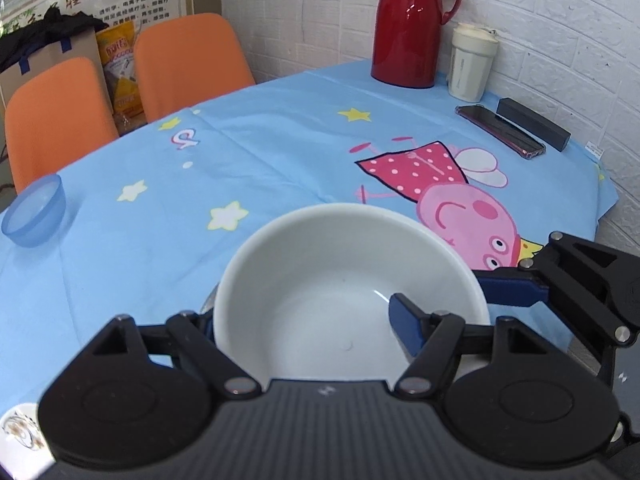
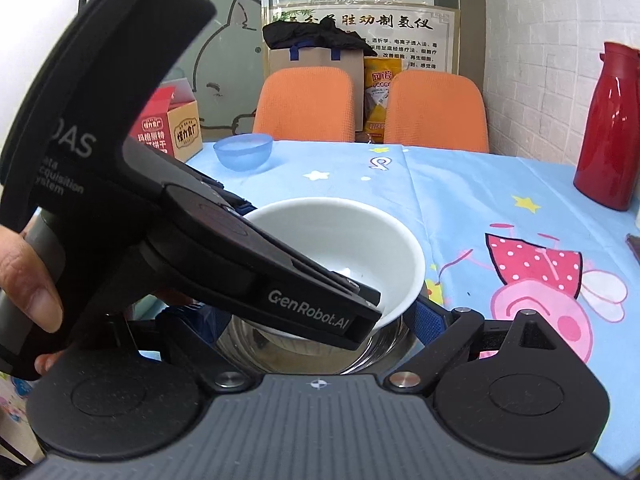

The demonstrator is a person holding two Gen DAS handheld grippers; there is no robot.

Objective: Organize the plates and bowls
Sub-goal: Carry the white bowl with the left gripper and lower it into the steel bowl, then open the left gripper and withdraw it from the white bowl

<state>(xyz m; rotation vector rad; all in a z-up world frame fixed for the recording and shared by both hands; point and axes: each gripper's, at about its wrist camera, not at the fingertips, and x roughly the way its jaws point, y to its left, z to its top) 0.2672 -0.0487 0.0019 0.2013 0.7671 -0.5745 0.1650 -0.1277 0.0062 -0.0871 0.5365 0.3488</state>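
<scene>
A white bowl (image 1: pixel 320 280) (image 2: pixel 340 240) sits nested in a steel bowl (image 2: pixel 304 352), which shows as a sliver (image 1: pixel 209 300) in the left wrist view. My left gripper (image 1: pixel 306 320) straddles the white bowl's left wall. Its right pad (image 1: pixel 404 320) hangs free inside the bowl and its left finger is outside the wall, mostly hidden. My right gripper (image 2: pixel 308 316) has the steel bowl between its jaws. Its right pad (image 2: pixel 428 316) lies against the stack's side. Its left finger is hidden behind the left gripper. A small blue bowl (image 1: pixel 36 216) (image 2: pixel 244 152) stands at the far table edge.
On the blue cartoon tablecloth (image 1: pixel 280 152), by the brick wall, stand a red thermos (image 1: pixel 408 24), a white cup (image 1: pixel 470 64), a phone (image 1: pixel 500 130) and a black box (image 1: pixel 532 124). Two orange chairs (image 2: pixel 308 104) stand behind the table. A patterned white dish (image 1: pixel 20 428) peeks in near left.
</scene>
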